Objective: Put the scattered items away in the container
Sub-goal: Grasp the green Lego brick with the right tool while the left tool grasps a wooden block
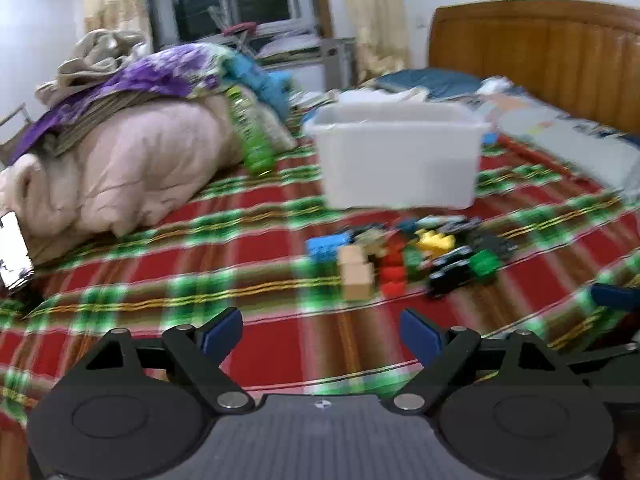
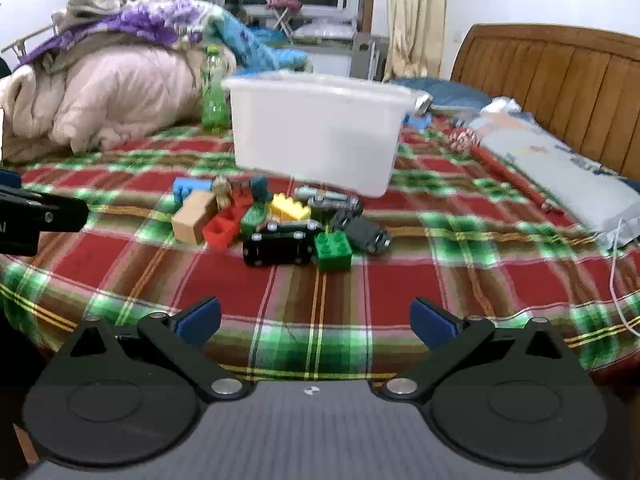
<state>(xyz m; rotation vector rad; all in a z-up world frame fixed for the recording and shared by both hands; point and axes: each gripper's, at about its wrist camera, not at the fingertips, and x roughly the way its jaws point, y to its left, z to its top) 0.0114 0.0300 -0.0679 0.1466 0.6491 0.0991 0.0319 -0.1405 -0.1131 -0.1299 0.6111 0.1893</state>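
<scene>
A white plastic bin (image 1: 400, 152) (image 2: 316, 128) stands on the plaid bedspread. In front of it lies a pile of toys: a tan wooden block (image 1: 356, 274) (image 2: 194, 216), blue brick (image 1: 326, 246) (image 2: 188, 190), red bricks (image 1: 392, 268) (image 2: 224, 228), yellow brick (image 1: 434, 240) (image 2: 290, 208), green brick (image 1: 484, 264) (image 2: 334, 250) and black toy cars (image 1: 450, 272) (image 2: 280, 242). My left gripper (image 1: 322, 336) is open and empty, short of the pile. My right gripper (image 2: 316, 322) is open and empty, short of the pile near the bed's front edge.
A heap of quilts and clothes (image 1: 120, 152) (image 2: 104, 92) fills the left. A green bottle (image 1: 252, 136) (image 2: 214, 92) leans beside it. A wooden headboard (image 2: 560, 92) and pillows (image 2: 560, 176) lie to the right. A white cable (image 2: 618, 280) trails at the right edge.
</scene>
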